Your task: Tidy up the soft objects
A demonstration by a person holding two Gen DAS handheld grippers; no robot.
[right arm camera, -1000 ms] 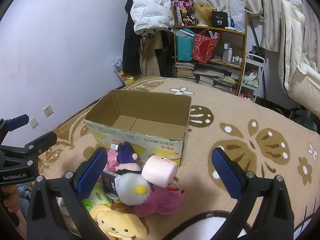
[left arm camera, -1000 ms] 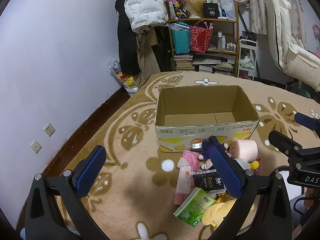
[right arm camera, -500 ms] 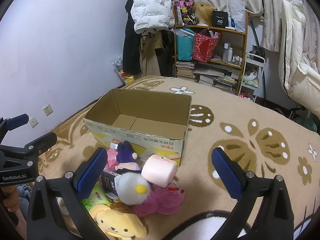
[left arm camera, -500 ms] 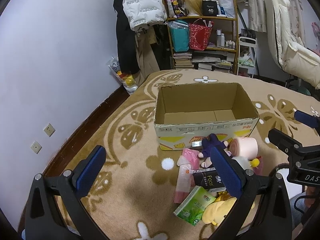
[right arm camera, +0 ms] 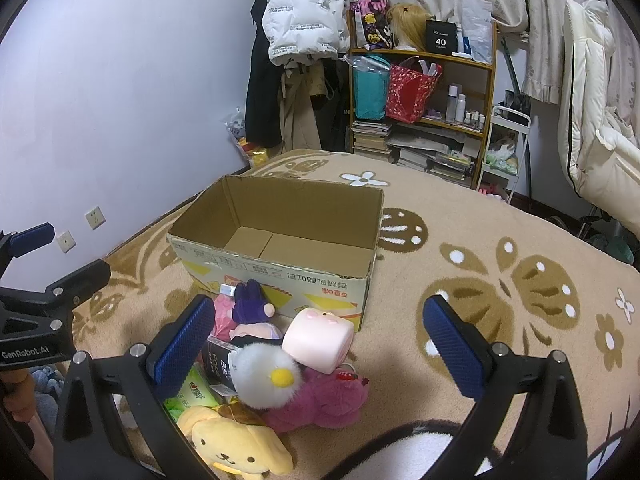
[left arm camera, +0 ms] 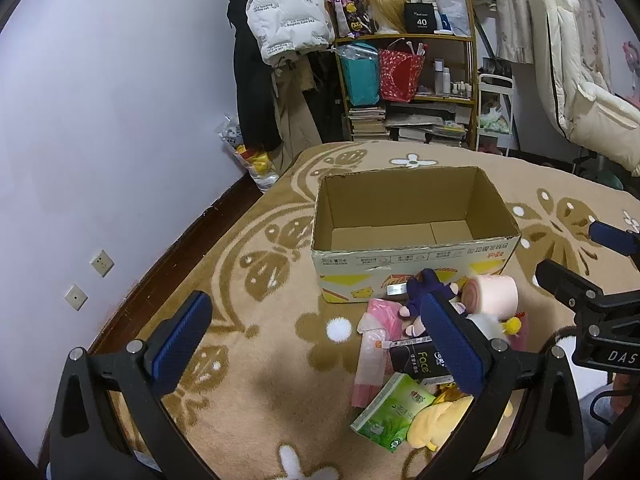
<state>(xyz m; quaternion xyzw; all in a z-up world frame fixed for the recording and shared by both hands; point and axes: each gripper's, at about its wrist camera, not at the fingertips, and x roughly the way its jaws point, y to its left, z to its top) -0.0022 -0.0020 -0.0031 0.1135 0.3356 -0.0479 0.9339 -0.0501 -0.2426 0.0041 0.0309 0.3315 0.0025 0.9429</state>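
Both the left tongs [left arm camera: 316, 340] and right tongs [right arm camera: 316, 344] gaped wide, holding nothing; the soft toys [right arm camera: 280, 360] lay heaped just before the empty cardboard box [right arm camera: 280, 236], touching its front wall.

Lilac wall [left arm camera: 120, 120], floral beige carpet [right arm camera: 480, 280], cluttered wooden shelf [right arm camera: 440, 92].

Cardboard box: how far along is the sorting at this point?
Nothing looks done: the cardboard box is empty. Nothing is in hand; the left gripper and right gripper both have open jaws. All toys and packets, like the yellow plush, remain piled on the carpet.
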